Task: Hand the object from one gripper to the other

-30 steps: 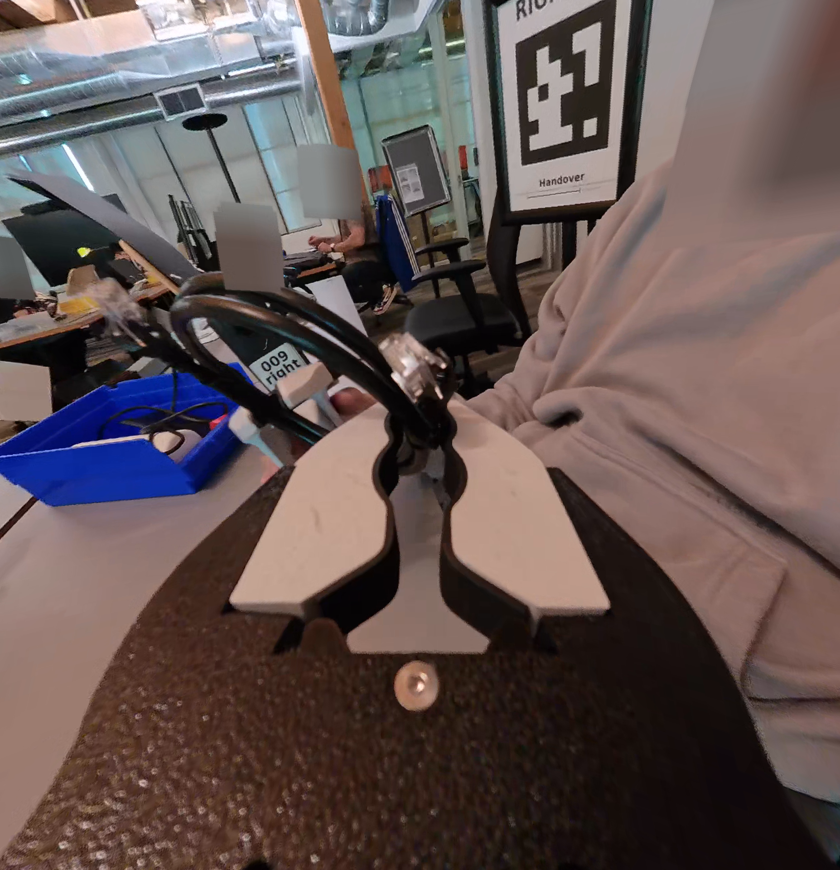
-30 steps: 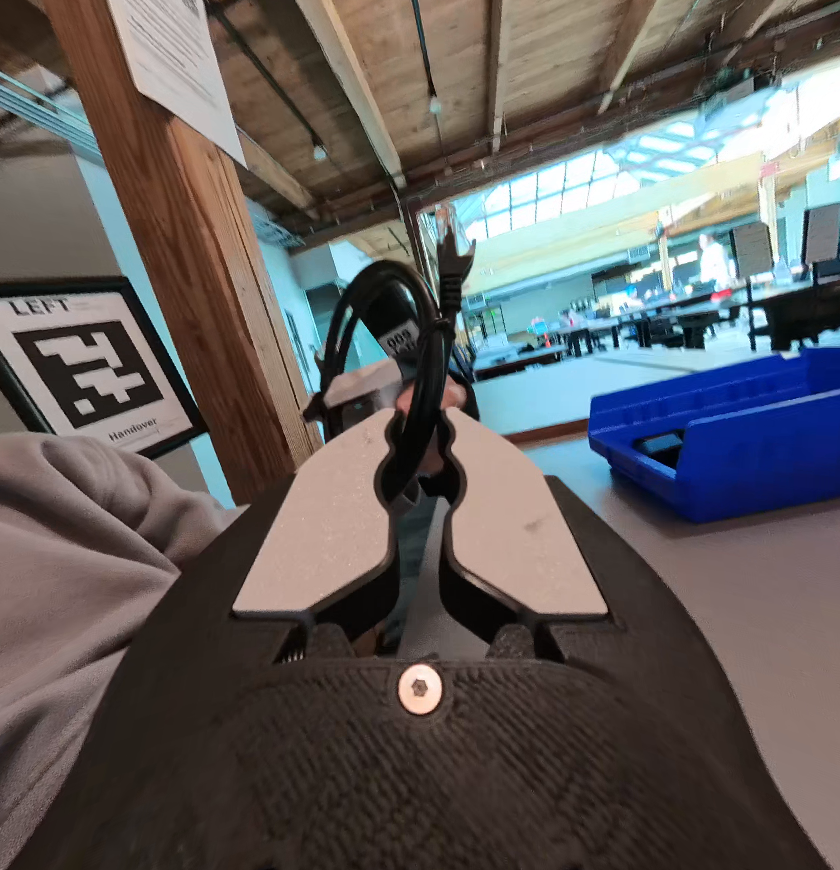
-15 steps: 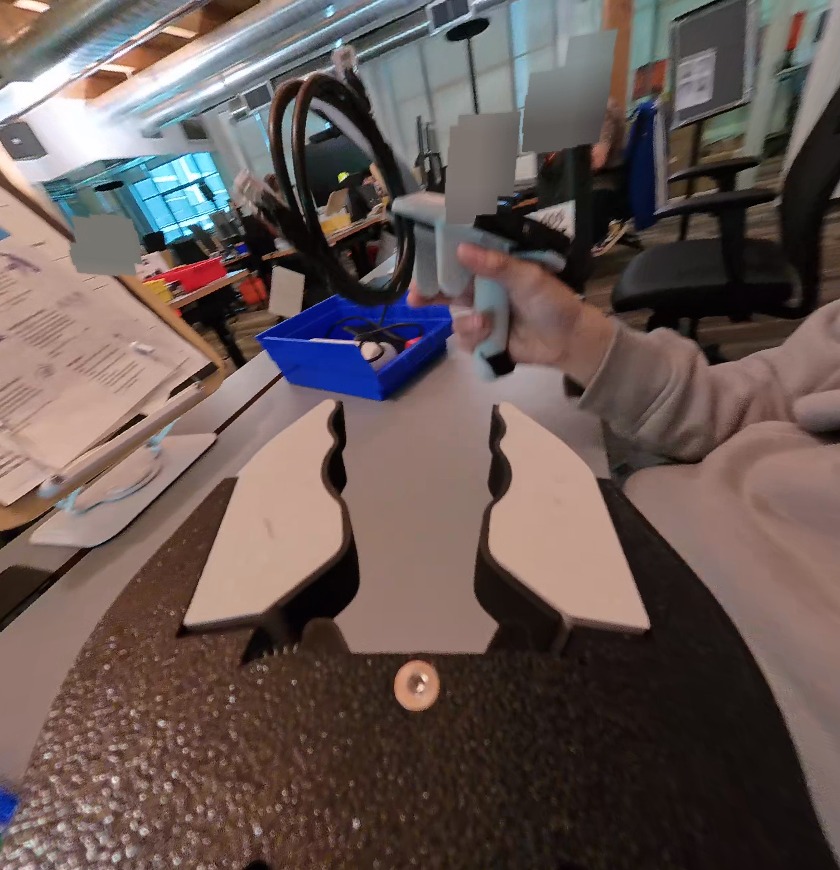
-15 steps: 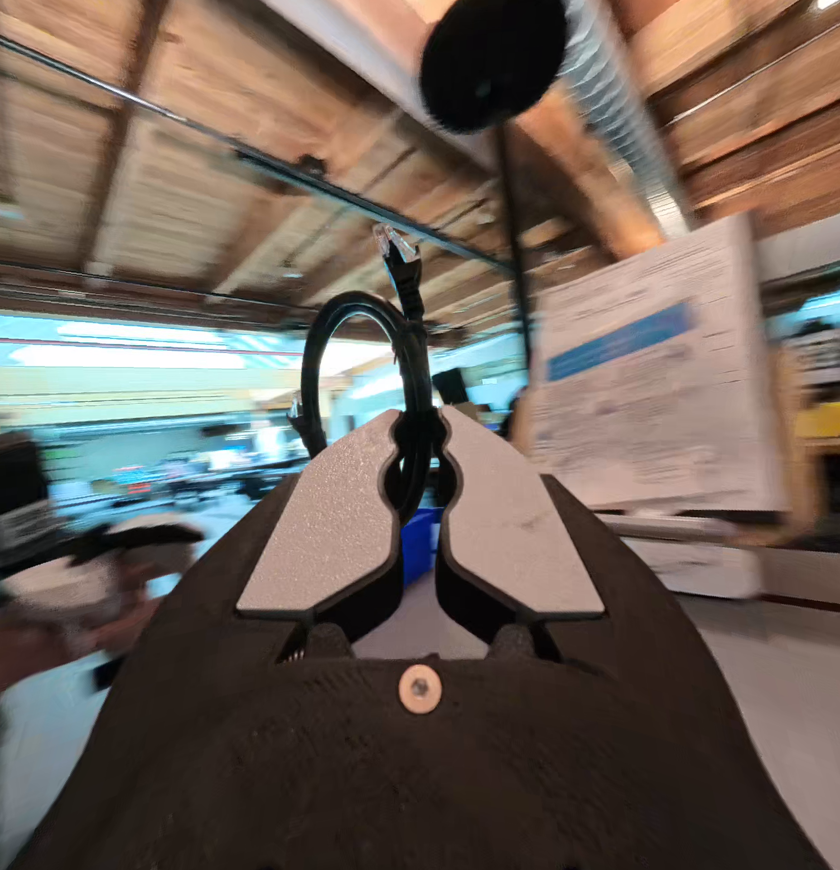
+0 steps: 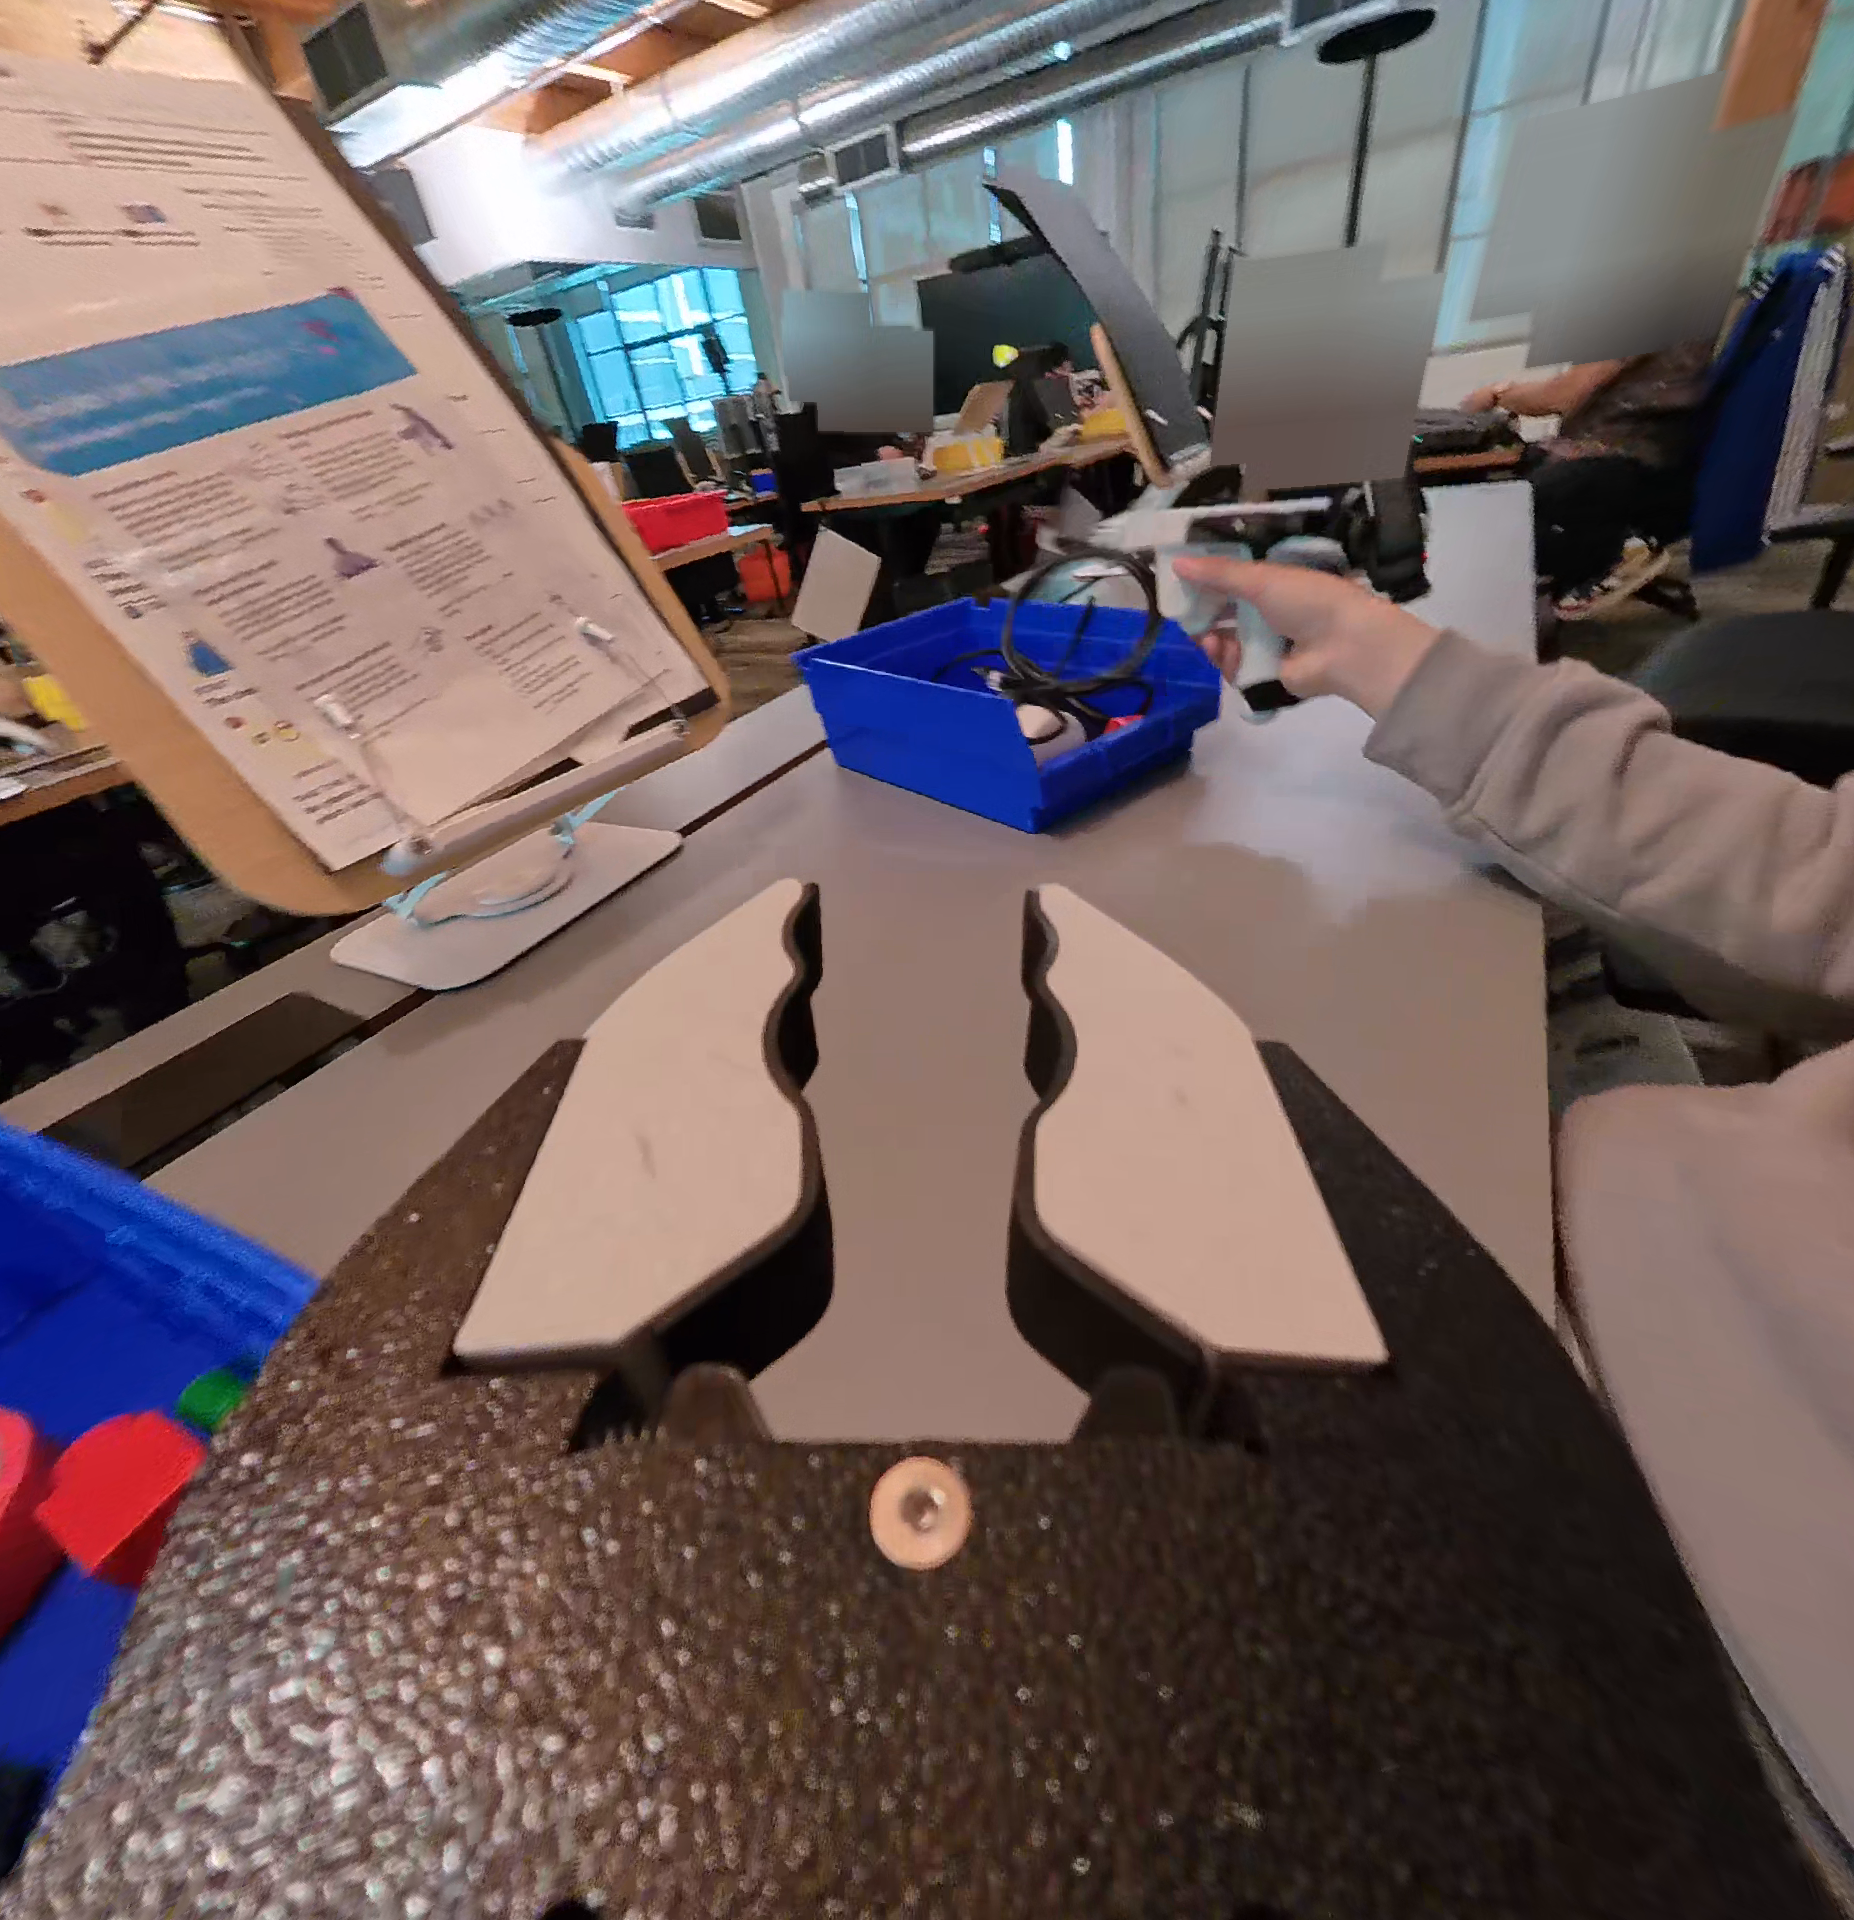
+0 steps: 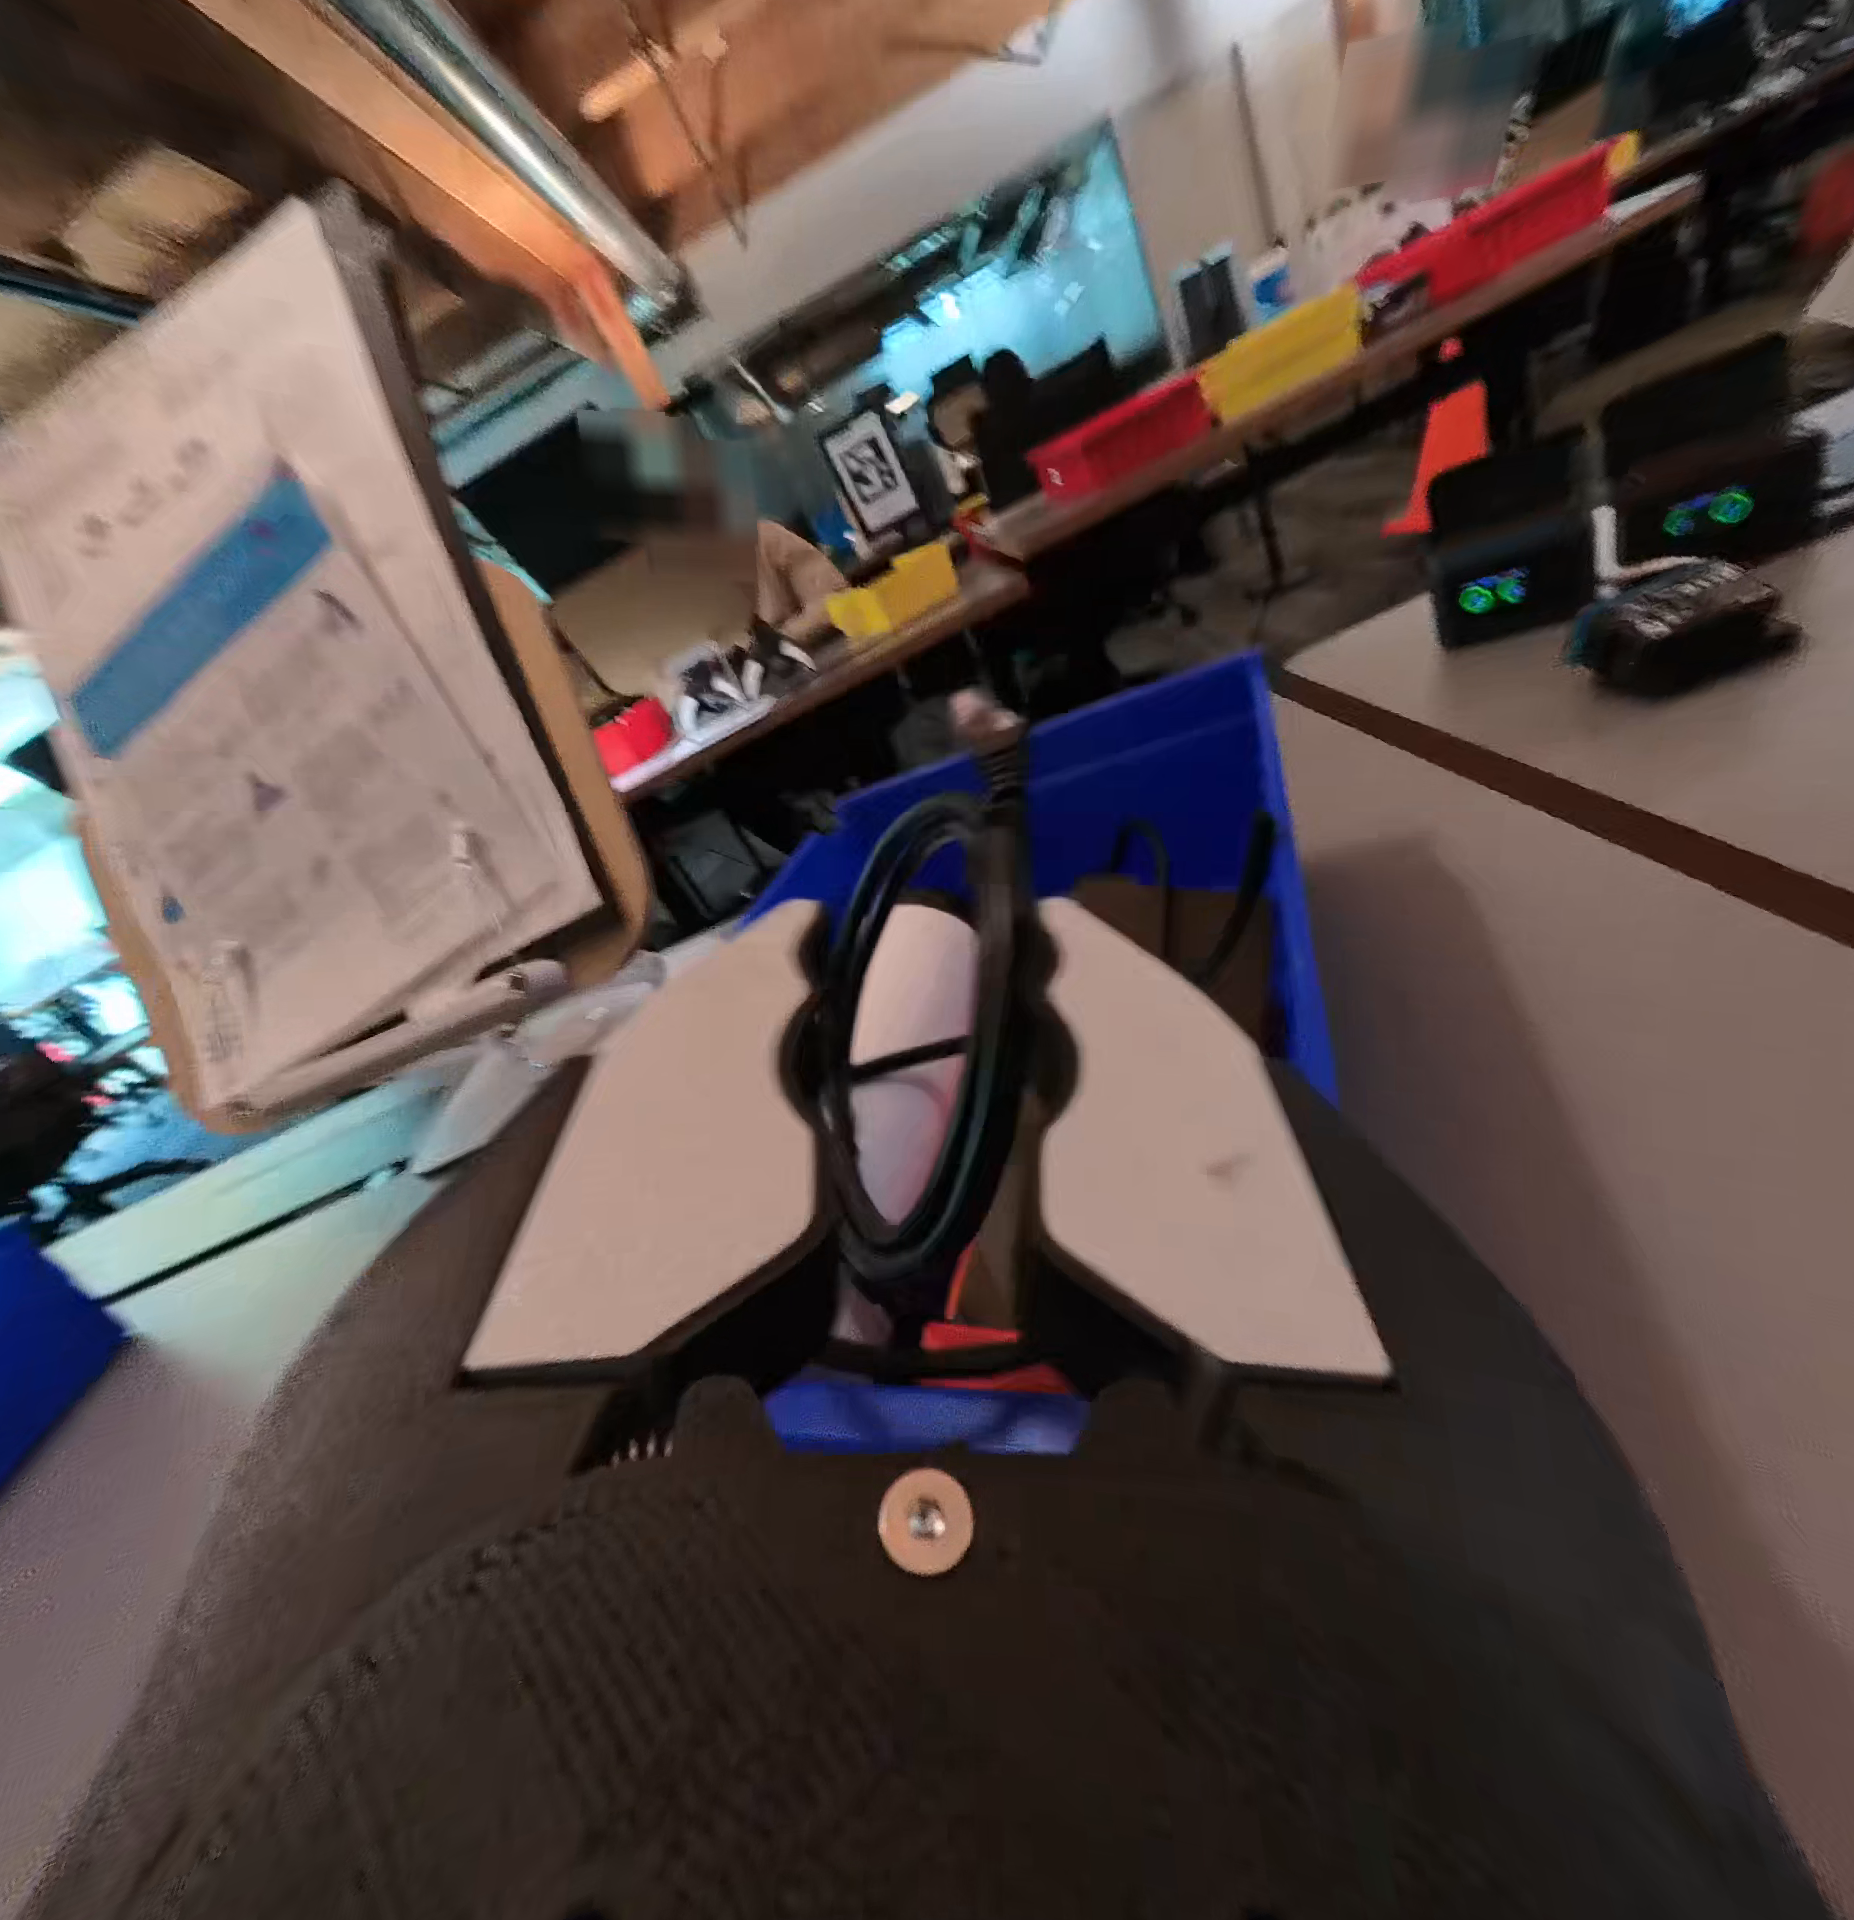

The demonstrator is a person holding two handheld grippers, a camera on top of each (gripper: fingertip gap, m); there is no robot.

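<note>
The object is a coiled black cable with a clear plug (image 6: 999, 883). In the right wrist view it stands between the fingers of my right gripper (image 6: 928, 914), whose jaws are spread wide, directly over a blue bin (image 6: 1162, 769). In the left wrist view the right gripper (image 5: 1094, 540) is far off in a person's hand, and the cable coil (image 5: 1151, 623) hangs under it into the same bin (image 5: 964, 727). My left gripper (image 5: 921, 904) is open and empty above the grey table (image 5: 1266, 935).
A tilted document stand with printed sheets (image 5: 279, 582) stands at the left on the table and also shows in the right wrist view (image 6: 279, 727). A second blue bin (image 5: 71, 1299) with a red tape roll sits at the lower left. A grey sleeve (image 5: 1629, 831) crosses the right side. Some 55 centimetres of space lies between my two pairs of fingers.
Both grippers held the cable; the left let go, opened and drew back. The right carried the cable to above the blue bin, and its fingers have spread apart.
</note>
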